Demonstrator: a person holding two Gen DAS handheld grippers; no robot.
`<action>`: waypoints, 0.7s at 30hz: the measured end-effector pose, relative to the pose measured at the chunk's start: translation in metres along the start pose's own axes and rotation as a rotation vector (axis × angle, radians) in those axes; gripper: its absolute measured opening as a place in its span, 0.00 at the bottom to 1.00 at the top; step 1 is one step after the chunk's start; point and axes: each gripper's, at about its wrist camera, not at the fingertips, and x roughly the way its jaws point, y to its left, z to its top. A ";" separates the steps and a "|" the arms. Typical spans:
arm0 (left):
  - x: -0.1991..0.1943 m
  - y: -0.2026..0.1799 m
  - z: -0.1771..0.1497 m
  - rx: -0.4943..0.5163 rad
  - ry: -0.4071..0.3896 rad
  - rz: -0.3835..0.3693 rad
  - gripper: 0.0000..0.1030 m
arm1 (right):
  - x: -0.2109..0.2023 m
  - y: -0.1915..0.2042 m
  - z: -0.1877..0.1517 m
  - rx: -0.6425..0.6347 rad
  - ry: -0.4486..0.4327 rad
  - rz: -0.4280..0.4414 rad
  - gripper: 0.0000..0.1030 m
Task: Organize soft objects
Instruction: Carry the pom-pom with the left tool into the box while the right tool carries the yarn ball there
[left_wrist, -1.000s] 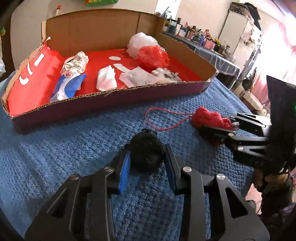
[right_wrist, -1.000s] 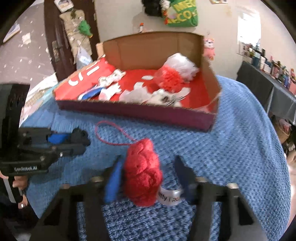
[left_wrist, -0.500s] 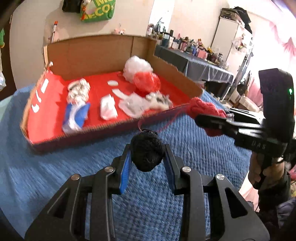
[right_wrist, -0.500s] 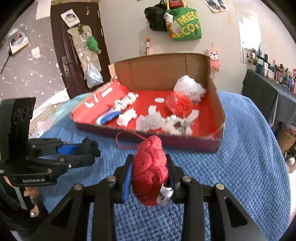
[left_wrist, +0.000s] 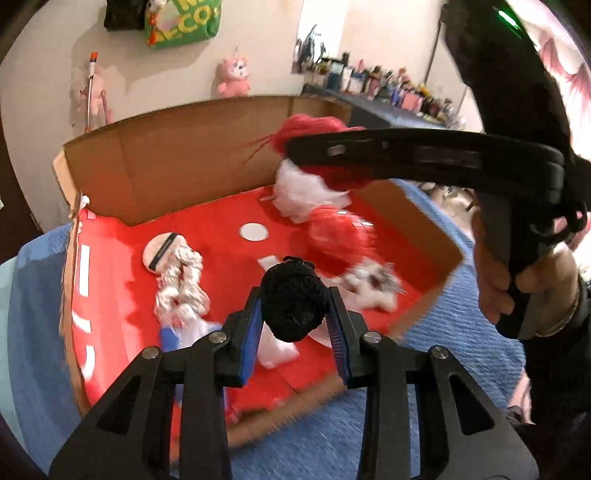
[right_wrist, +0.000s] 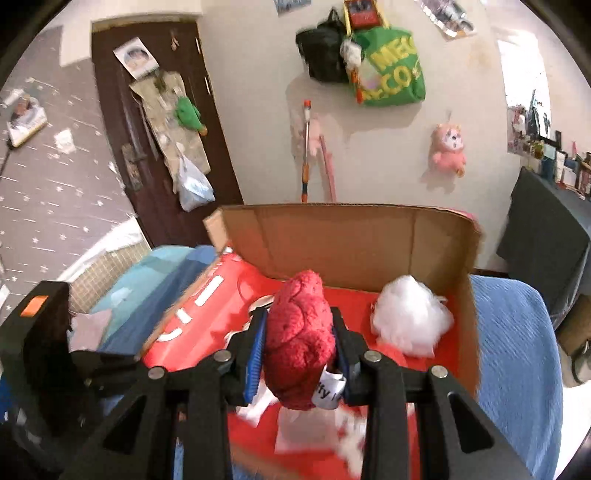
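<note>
My left gripper (left_wrist: 295, 314) is shut on a black yarn ball (left_wrist: 293, 299) and holds it above the near part of the cardboard box (left_wrist: 166, 166) with its red lining. My right gripper (right_wrist: 299, 350) is shut on a red yarn ball (right_wrist: 299, 336) with a white paper label, held over the box's (right_wrist: 351, 240) inside. In the left wrist view the right gripper's finger (left_wrist: 406, 155) crosses the upper right with the red yarn ball (left_wrist: 306, 129) at its tip, over the box's far corner. A hand (left_wrist: 517, 277) grips its handle.
Inside the box lie a white mesh puff (right_wrist: 410, 321), a red mesh puff (left_wrist: 340, 236), a white twisted rope toy (left_wrist: 181, 273), a blue-and-white cloth item (left_wrist: 173, 332) and white pads. The box rests on a blue knitted cover (left_wrist: 461, 332). A dark cluttered table (right_wrist: 546, 236) stands at right.
Both grippers have lifted their yarn balls off the blue cover and carried them forward over the box. The red strand no longer trails on the cover.
</note>
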 end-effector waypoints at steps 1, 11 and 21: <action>0.010 0.005 0.005 -0.001 0.023 0.004 0.31 | 0.018 -0.003 0.007 0.003 0.034 -0.010 0.34; 0.072 0.037 0.026 -0.036 0.161 0.026 0.31 | 0.136 -0.026 0.014 0.019 0.320 -0.107 0.34; 0.096 0.041 0.028 -0.037 0.207 0.070 0.31 | 0.158 -0.026 -0.002 -0.017 0.423 -0.150 0.34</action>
